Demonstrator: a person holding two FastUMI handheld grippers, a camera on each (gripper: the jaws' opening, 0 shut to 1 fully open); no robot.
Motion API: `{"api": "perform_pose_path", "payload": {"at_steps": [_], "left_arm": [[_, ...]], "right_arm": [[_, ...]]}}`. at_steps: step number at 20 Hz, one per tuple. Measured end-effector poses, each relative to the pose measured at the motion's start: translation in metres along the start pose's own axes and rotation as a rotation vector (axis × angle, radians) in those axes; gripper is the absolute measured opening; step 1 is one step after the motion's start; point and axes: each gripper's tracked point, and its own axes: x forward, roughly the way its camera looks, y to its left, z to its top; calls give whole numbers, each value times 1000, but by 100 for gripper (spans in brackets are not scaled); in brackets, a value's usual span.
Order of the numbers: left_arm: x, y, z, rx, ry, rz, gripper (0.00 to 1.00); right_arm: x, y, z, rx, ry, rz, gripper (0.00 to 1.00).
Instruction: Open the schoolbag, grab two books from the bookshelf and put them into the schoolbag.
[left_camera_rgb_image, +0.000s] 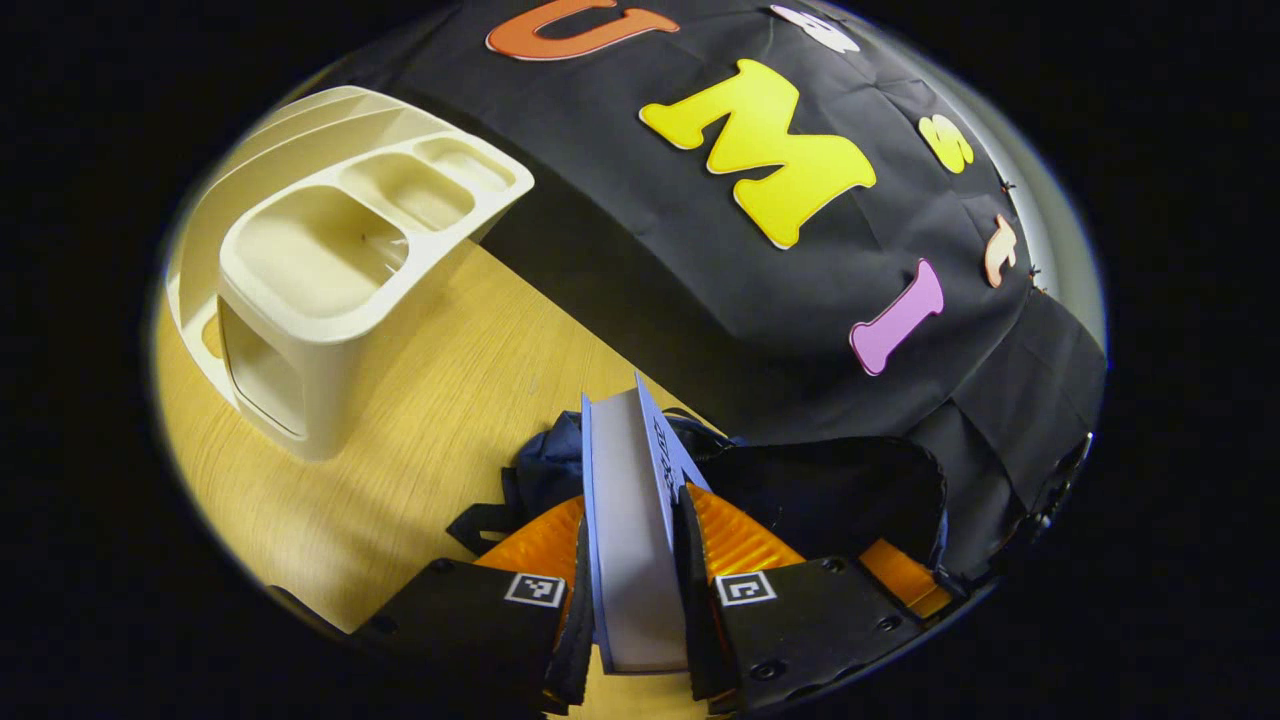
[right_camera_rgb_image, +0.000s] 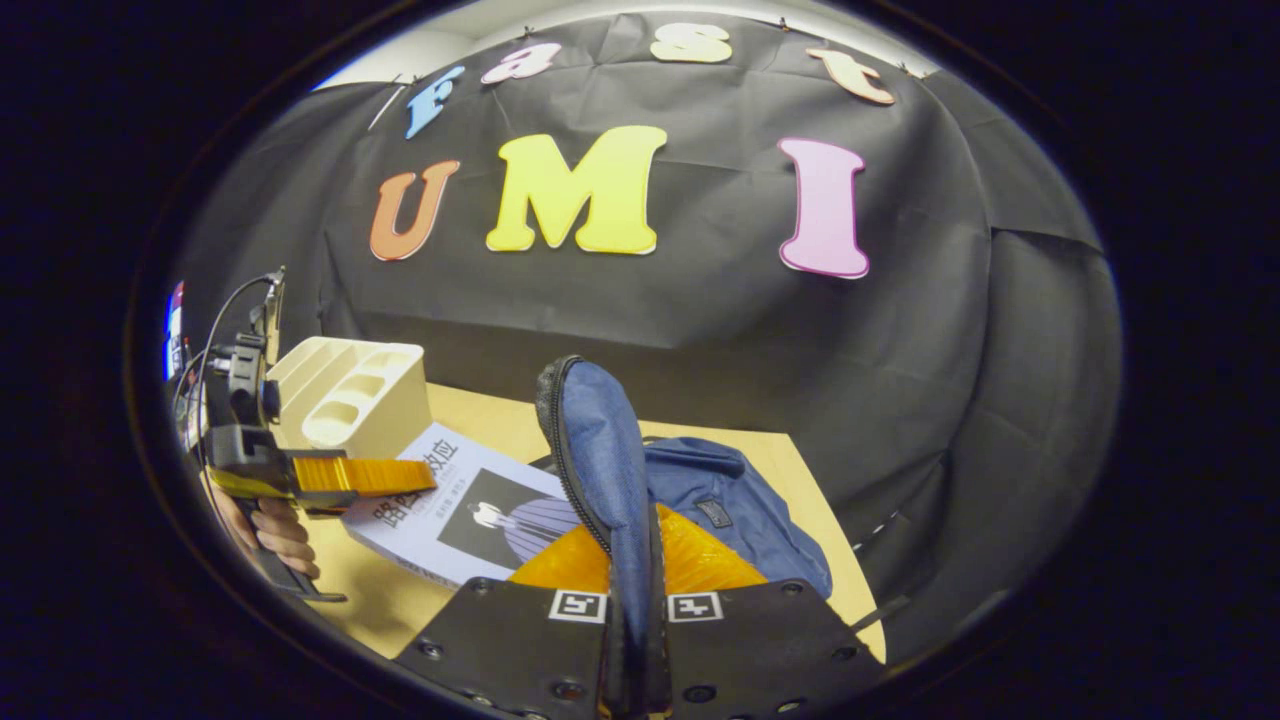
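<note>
Wooden table: left gripper pinches a book with Chinese title, right gripper clamps the bag flap.

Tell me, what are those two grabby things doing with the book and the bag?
A person holds both. The left gripper is shut on a book, carrying it over the table toward the blue schoolbag. The right gripper pinches the schoolbag's flap and holds it up. The cream bookshelf looks empty.
</note>
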Motion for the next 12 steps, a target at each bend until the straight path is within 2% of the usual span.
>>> {"api": "perform_pose_path", "payload": {"at_steps": [4, 7, 8, 11, 12], "left_arm": [[14, -8, -11, 38, -63, 42, 41], [28, -14, -23, 21, -69, 54, 41], [32, -16, -27, 15, -74, 61, 41], [50, -27, -39, -31, -77, 62, 41], [56, -32, -45, -39, -77, 63, 41]], "right_arm": [[-3, 6, 13, -14, -38, 22, 7], [-3, 5, 21, -14, -54, 31, 7], [-2, 3, 24, -7, -58, 35, 10], [3, 0, 30, 4, -66, 46, 5], [5, 0, 31, 5, -66, 51, 7]]}}
